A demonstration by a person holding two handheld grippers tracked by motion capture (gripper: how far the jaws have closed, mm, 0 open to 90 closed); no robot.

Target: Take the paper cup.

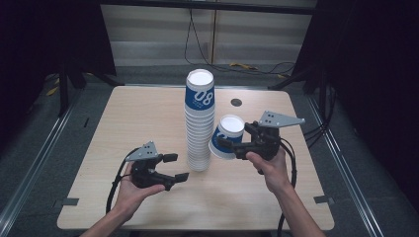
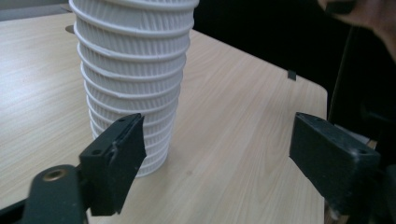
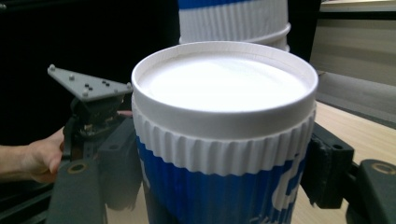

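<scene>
A tall stack of ribbed white paper cups (image 1: 199, 123) stands upside down in the middle of the wooden table (image 1: 138, 128); its top cup bears a blue band. My right gripper (image 1: 234, 138) is just right of the stack, shut on a single blue-and-white cup (image 1: 226, 139) held tilted off the table with its base turned up. The right gripper view has that cup (image 3: 224, 140) clamped between both jaws, the stack (image 3: 233, 18) behind it. My left gripper (image 1: 176, 167) hovers open by the stack's foot. In its own view the stack (image 2: 133, 70) stands just beyond the left fingertip (image 2: 116, 158), with nothing between the jaws.
A small dark round hole (image 1: 236, 102) sits in the table behind the stack. The table's right edge (image 2: 322, 93) drops to darkness. Cables (image 1: 257, 66) lie on the floor beyond the far edge. Bare wood lies left of the stack and along the front.
</scene>
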